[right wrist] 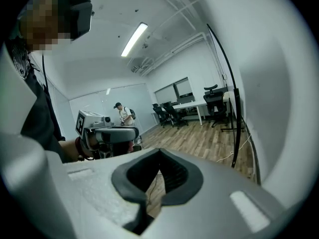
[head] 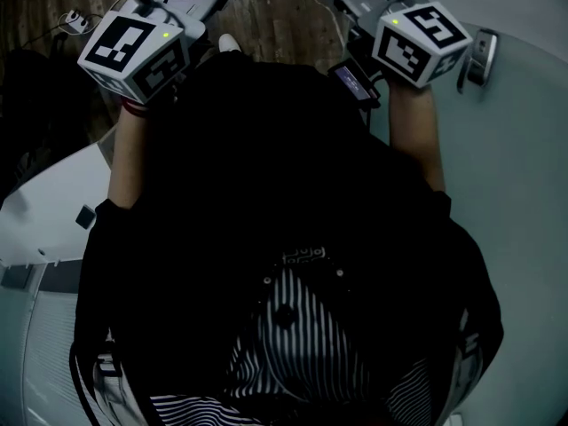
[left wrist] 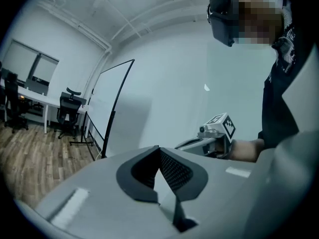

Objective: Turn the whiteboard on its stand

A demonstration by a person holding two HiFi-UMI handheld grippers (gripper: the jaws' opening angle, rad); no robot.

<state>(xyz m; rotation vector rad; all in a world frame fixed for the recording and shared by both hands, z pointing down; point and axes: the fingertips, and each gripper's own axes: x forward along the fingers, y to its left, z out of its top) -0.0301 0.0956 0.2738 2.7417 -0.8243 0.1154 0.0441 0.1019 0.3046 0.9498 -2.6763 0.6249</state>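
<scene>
Left gripper (left wrist: 158,149), right gripper (right wrist: 159,153): jaws together, nothing between. Whiteboard (right wrist: 266,93) black edge near right gripper; wood floor (right wrist: 199,142) open beside it.

We record the left gripper (left wrist: 160,173) and right gripper (right wrist: 158,176) as pale grey with black textured pads (left wrist: 175,171); their cubes (head: 133,47) carry black-and-white square markers. The whiteboard (left wrist: 107,108) is white, framed black. The floor (left wrist: 30,156) shows brown wood grain. The person's top (head: 266,167) is black over a black-and-white striped shirt (head: 293,335). The chairs (left wrist: 67,111) are black.
</scene>
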